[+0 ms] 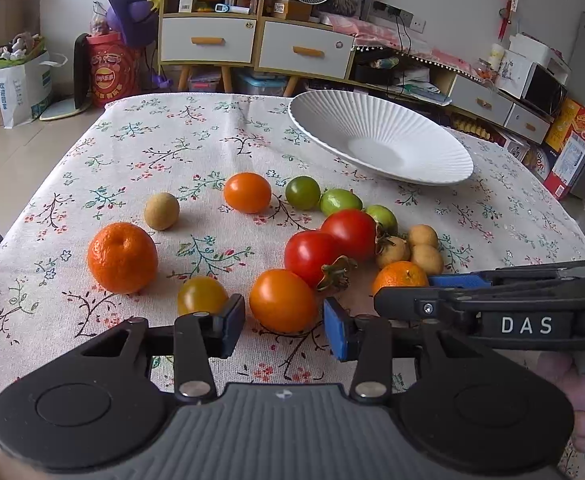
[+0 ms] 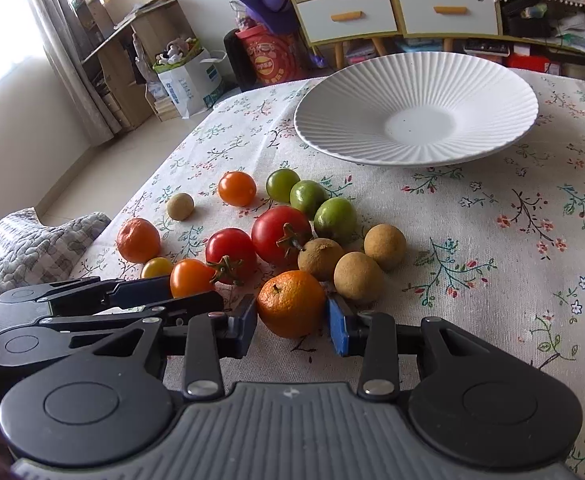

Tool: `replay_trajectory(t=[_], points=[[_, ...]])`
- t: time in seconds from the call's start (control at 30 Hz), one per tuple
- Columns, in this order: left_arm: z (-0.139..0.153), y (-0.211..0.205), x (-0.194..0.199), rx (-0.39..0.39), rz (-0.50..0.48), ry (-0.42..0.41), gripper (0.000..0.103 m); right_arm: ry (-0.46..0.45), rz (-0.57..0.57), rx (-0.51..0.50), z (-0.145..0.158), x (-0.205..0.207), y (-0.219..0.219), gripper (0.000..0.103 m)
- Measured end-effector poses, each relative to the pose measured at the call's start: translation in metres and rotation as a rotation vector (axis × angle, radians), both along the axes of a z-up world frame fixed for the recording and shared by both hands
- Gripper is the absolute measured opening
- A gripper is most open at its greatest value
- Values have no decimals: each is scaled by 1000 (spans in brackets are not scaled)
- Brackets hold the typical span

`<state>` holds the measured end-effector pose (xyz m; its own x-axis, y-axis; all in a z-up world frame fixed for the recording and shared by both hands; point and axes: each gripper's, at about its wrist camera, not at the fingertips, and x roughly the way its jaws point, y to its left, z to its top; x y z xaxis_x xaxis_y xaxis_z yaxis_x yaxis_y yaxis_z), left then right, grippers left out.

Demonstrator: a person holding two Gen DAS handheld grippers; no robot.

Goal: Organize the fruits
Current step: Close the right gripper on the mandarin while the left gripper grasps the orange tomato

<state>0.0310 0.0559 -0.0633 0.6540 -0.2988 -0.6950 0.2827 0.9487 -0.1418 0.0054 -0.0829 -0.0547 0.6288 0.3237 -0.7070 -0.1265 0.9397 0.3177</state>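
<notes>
Several fruits lie on a floral tablecloth point(image 1: 196, 128) before a white ribbed plate point(image 1: 376, 136), which holds nothing; the plate also shows in the right wrist view point(image 2: 416, 108). My left gripper point(image 1: 284, 326) is open, its blue pads on either side of an orange tomato point(image 1: 282, 300). My right gripper point(image 2: 292, 324) stands around a small mandarin point(image 2: 290, 304), pads at its sides, with the fruit resting on the cloth. Two red tomatoes point(image 2: 280, 234), green fruits point(image 2: 334, 218), brown longans point(image 2: 356, 276) and a larger mandarin point(image 1: 122, 258) lie nearby.
The right gripper's body point(image 1: 524, 312) crosses the right of the left wrist view. Shelves and drawers point(image 1: 252, 40) stand behind the table. The table's left edge point(image 1: 52, 176) drops to the floor. A grey cushion point(image 2: 36, 244) lies at the left.
</notes>
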Motion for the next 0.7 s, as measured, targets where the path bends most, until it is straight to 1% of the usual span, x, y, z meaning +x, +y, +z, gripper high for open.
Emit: replay_trajectory(t=[0.03,0.07,0.1,0.3,0.7], points=[[0,0,0,2,0,-4,33,-3,2,-4,0,0,1,34],[1,0,0,4,0,-6,28,-6,3,-7,0,0,1,33],[1,0,0,7,-1,-5,27,-8,5,-10,1,0,1,33],[4,0,0,12,0,-4,26,3,3,-20,3,1,1,32],[11,-2,-1,-9,0,-11,26,1,-24,10,14,-3,-13,32]])
